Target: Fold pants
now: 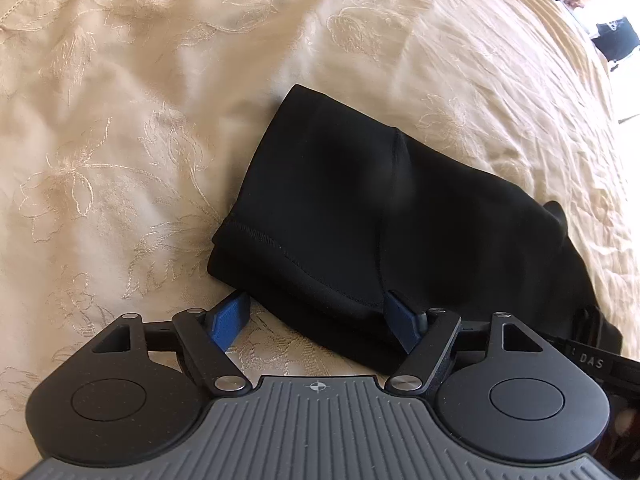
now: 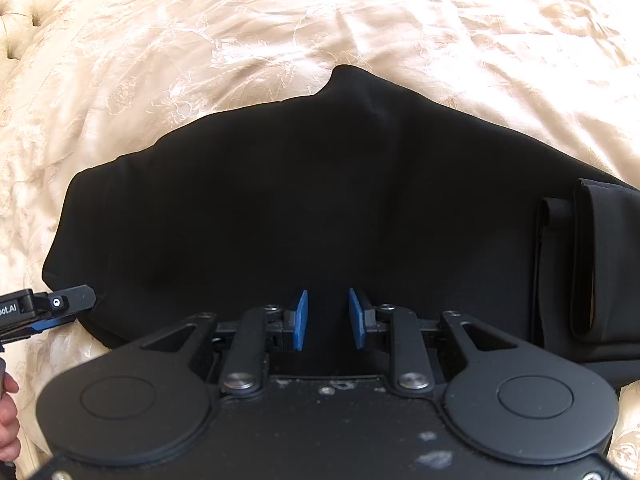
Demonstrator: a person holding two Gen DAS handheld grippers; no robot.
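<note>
On the bed, black pants (image 1: 380, 216) lie folded into a thick bundle on the cream floral bedspread (image 1: 120, 120).

Bare bedspread spreads wide beyond the bundle's far and left edges in both views; a tufted headboard (image 2: 24, 4) shows at the far left corner. The left claw (image 1: 316, 320) is released, pads spread wide across the bundle's near hemmed corner, one pad over the bedspread, the other at the cloth. The right claw (image 2: 328, 318) hovers over the bundle's near edge, its pads apart and gripping nothing. A stack of folded layers (image 2: 584, 256) sits at the bundle's right end. No containers show.
</note>
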